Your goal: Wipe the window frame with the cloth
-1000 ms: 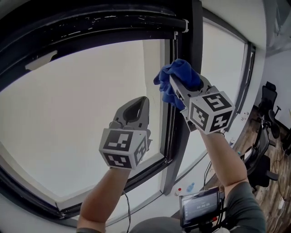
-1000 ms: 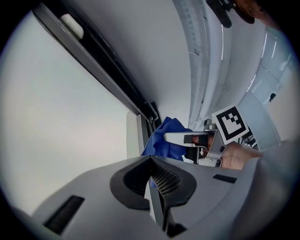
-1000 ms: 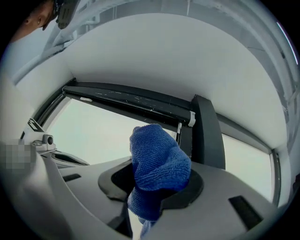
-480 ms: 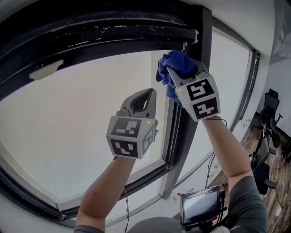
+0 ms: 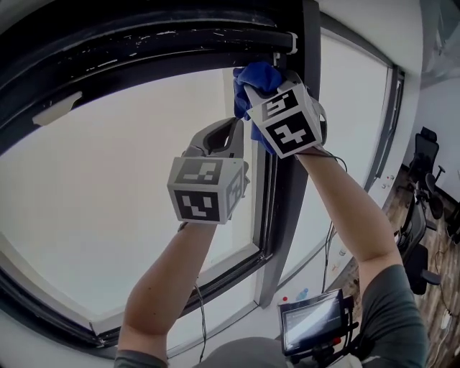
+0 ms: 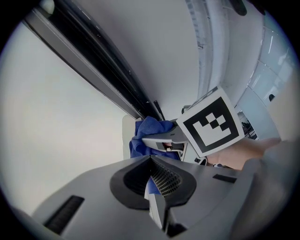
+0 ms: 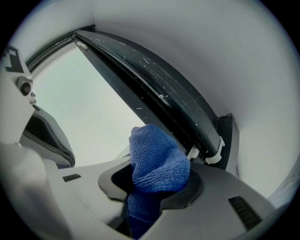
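Here the right gripper [image 7: 154,199] clamps its jaws on the bunched blue microfibre cloth [image 7: 157,161], its tip near the black window frame [image 7: 159,91] at one o'clock. The left gripper [image 5: 219,140], jaws together and empty, hangs farther off.

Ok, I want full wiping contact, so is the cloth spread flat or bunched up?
Bunched up. The blue cloth bulges as a rounded wad out of the right tongs, which are clamped on it; no flat spread shows.

Pale daylight fills the large window pane [image 5: 108,194]. A white wall [image 5: 374,21] runs above it; black office chairs [image 5: 425,154] stand on wood floor [image 5: 440,305] at right.
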Demonstrator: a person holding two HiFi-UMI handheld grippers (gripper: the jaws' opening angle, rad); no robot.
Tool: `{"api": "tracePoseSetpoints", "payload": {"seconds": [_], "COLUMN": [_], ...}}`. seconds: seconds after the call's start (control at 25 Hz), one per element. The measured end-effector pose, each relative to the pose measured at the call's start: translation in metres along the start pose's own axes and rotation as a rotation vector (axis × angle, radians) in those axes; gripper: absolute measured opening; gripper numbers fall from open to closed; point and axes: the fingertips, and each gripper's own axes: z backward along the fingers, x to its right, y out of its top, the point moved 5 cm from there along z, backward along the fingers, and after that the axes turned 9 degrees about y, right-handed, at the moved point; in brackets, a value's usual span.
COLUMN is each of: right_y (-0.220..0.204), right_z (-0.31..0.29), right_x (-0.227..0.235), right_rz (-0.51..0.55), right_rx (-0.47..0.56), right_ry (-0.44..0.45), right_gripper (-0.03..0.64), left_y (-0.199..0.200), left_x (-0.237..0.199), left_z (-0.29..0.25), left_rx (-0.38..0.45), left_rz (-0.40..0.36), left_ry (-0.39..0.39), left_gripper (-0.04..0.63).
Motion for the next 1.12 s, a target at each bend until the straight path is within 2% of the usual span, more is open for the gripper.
{"api": "tracePoseSetpoints", "payload": {"seconds": [0.2, 0.44, 0.68, 1.12], "right_y": [-0.003, -0.008, -0.025, -0.079], "right_z": [-0.005, -0.006, -0.002, 0.01], "right_x": [0.002, -0.011, -0.031, -0.087], "right_rz": [0.067, 0.124, 0.131, 0.097], "right_rx": [-0.062, -0.087, -0.113, -0.192], "right_ry": [-0.045, -0.047, -0.02, 0.097], "right_gripper": [0.14, 0.14, 0.139, 0.139], "left_y": [0.0, -0.007, -0.02, -0.056], "left_x": [-0.006, -0.009, -0.006, -0.003], "left_z": [-0.004, 0.005, 0.02, 0.049], "left_rx": [0.001, 0.002, -0.014, -0.082], "left_rz": [0.004, 0.018, 0.027, 0.052], "left_ry": [0.019, 0.021, 0.02, 0.04], "left_gripper": [0.002, 0.002, 0.002, 0.002]}}
